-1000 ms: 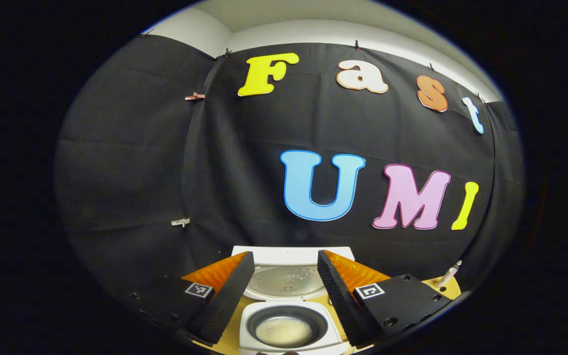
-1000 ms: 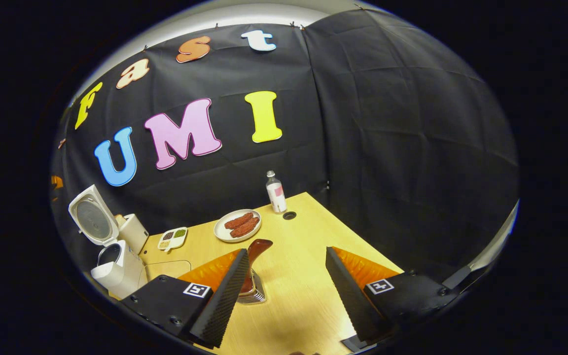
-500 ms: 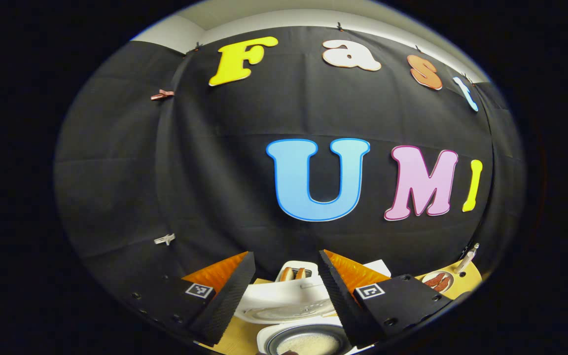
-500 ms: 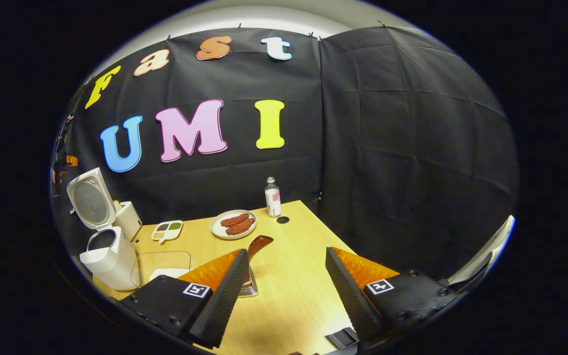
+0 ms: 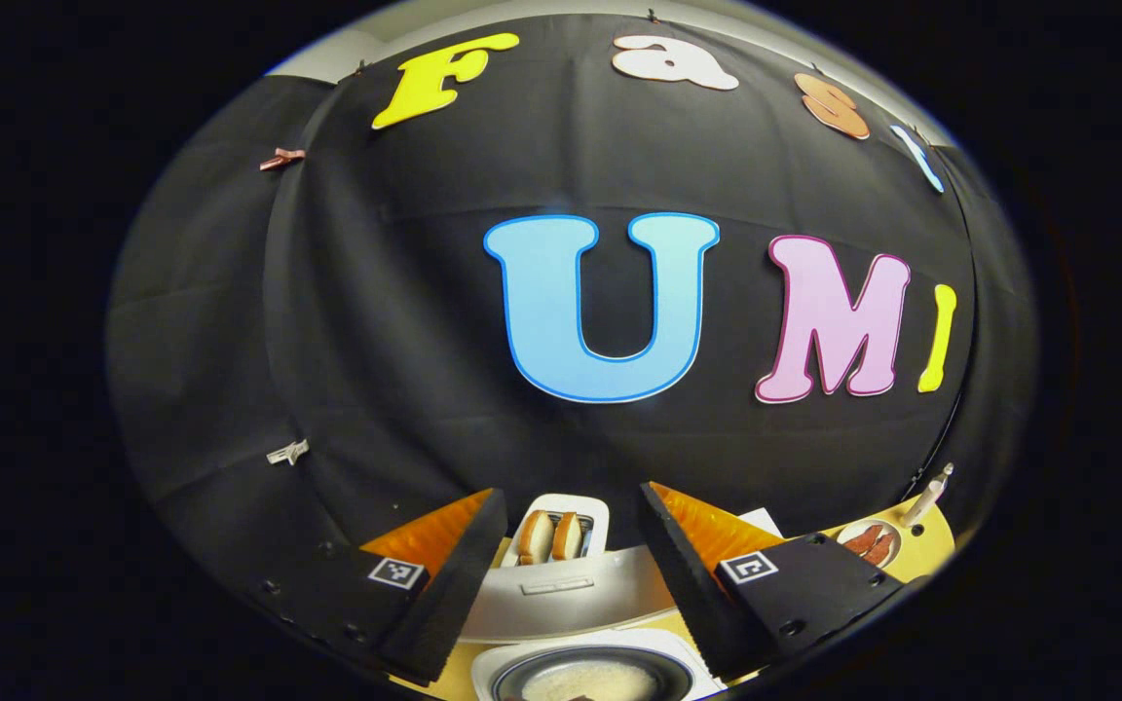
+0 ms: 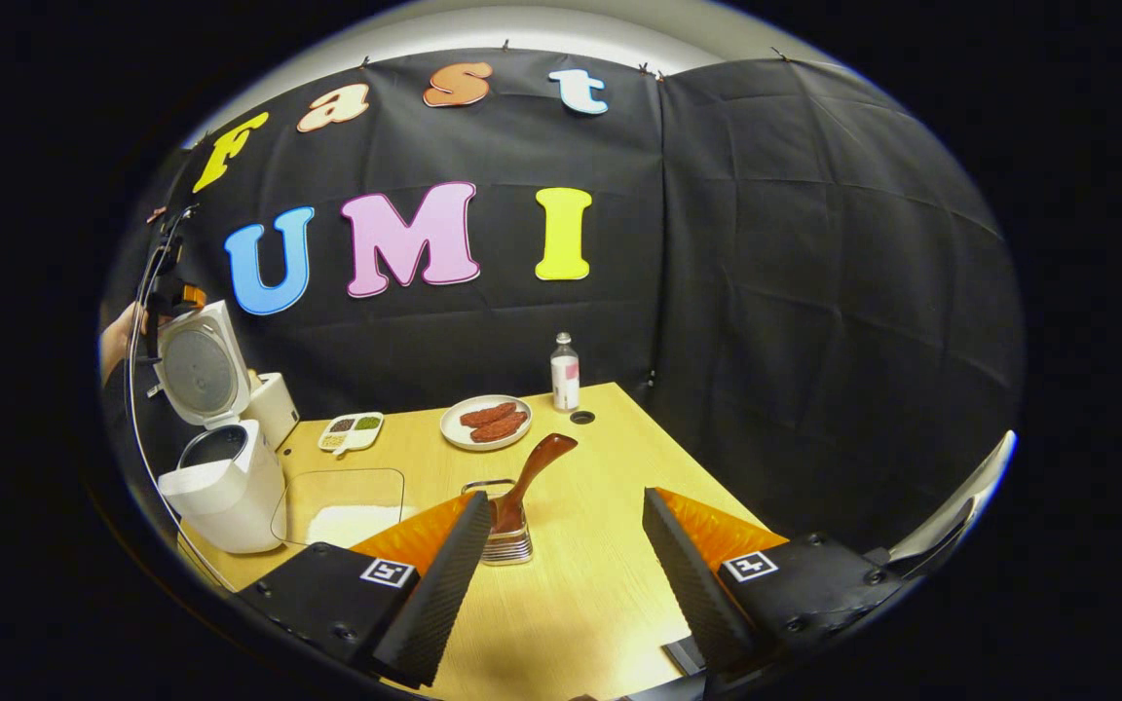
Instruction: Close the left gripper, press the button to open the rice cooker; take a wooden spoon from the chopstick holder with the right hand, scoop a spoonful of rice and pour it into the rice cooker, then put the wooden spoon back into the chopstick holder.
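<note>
The white rice cooker stands at the table's left with its lid raised. In the left gripper view its lid and inner pot, holding pale rice, lie just below my open left gripper. That gripper, held by a hand, hovers above the lid in the right gripper view. The wooden spoon stands tilted in the metal chopstick holder. My right gripper is open, just right of and nearer than the holder, with nothing between its fingers.
A clear container of rice sits right of the cooker. Behind are a toaster with bread, a small divided tray, a plate of sausages and a bottle. The table edge runs along the right.
The left gripper moved forward over the open cooker, bringing the toaster into sight. The right gripper drew back and turned, so the holder and the rice container show more fully. Both stayed open.
</note>
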Available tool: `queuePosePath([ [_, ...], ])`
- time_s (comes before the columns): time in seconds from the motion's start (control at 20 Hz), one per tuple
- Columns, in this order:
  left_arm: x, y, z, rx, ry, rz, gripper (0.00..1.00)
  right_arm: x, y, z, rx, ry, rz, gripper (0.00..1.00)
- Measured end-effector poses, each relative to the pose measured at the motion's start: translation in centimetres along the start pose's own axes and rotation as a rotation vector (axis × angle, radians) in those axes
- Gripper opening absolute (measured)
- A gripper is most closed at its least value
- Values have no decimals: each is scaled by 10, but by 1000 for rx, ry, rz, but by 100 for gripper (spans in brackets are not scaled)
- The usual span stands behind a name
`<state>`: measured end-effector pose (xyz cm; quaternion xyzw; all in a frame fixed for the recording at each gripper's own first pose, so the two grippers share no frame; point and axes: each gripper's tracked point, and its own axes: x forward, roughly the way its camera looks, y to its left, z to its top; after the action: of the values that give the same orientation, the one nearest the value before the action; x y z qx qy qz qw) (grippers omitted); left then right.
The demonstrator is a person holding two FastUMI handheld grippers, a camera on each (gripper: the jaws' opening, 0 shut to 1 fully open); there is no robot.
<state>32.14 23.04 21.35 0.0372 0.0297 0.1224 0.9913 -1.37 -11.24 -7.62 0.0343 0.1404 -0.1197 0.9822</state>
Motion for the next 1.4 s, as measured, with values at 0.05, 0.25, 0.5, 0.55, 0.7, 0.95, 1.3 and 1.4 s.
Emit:
queuePosePath([
  [0.05,-3,-1,-3,-24,10,-4,95,-1,2,-1,2,2,8,99],
  [0.25,-23,-7,-14,-41,73,-18,96,2,7,-7,18,21,47,99],
  [0.5,-65,-21,-42,-51,149,-5,96,7,12,-9,50,33,96,99],
  [0.55,-75,-25,-51,-42,165,3,97,8,11,-9,55,32,102,99],
  [0.7,-102,-37,-78,-36,191,24,98,11,21,-16,56,50,143,99],
  [0.95,-133,-50,-131,-63,226,39,98,12,40,-19,22,60,224,99],
  [1.3,-150,-60,-196,-40,258,46,98,9,46,-28,-20,87,289,99],
  [1.4,-153,-62,-215,-38,287,48,98,8,45,-30,-35,91,303,99],
])
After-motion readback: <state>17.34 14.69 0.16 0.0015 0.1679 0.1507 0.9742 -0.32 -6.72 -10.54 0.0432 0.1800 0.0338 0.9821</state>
